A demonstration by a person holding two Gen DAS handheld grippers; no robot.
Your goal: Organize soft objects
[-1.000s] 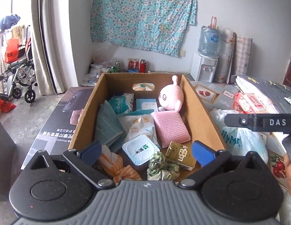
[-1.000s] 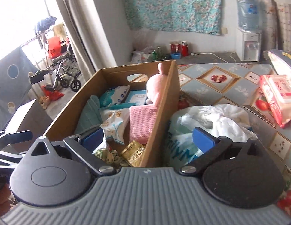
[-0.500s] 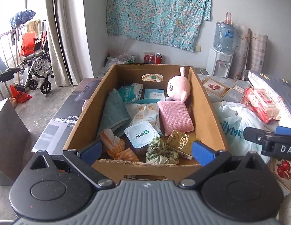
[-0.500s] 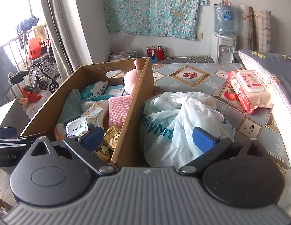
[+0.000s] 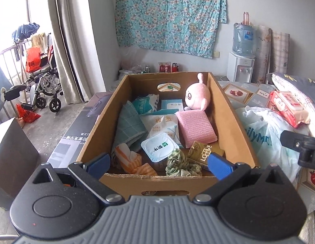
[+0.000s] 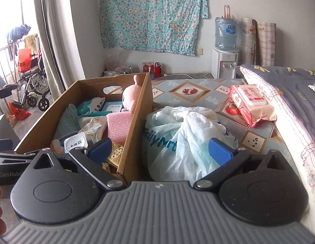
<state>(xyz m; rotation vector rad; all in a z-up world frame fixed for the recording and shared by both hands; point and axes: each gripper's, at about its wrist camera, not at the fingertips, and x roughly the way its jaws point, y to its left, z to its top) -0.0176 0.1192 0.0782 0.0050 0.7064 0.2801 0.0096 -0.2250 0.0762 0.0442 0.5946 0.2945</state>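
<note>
Cardboard box (image 5: 236,122) sits open-topped on the bed, soft stuff piled inside. Pink plush toy (image 5: 197,95) upright in far right corner, touching pink knit cloth (image 5: 195,127) lying flat along right wall. Teal checked cloth (image 5: 130,126) slumps against left wall. Green scrunchie (image 5: 181,165) and orange striped fabric (image 5: 133,160) at near edge. Non-soft items mixed in: white sealed cup (image 5: 159,147) mid-box, gold packet (image 5: 200,152) reading "LO", white snack bags behind.

Left tongs (image 5: 157,163) spread apart, empty, above near wall of box. Right tongs (image 6: 158,152) spread apart, empty, straddling box's right wall and white plastic bag (image 6: 184,138).

Bag printed "ilyMrt", pressed against box's right side, so no gap there. Pink wipes pack (image 6: 252,103) further right, well apart. Left tool body reads "GenRobo". Box top fully open; bare patterned sheet (image 6: 198,93) beyond the bag.
</note>
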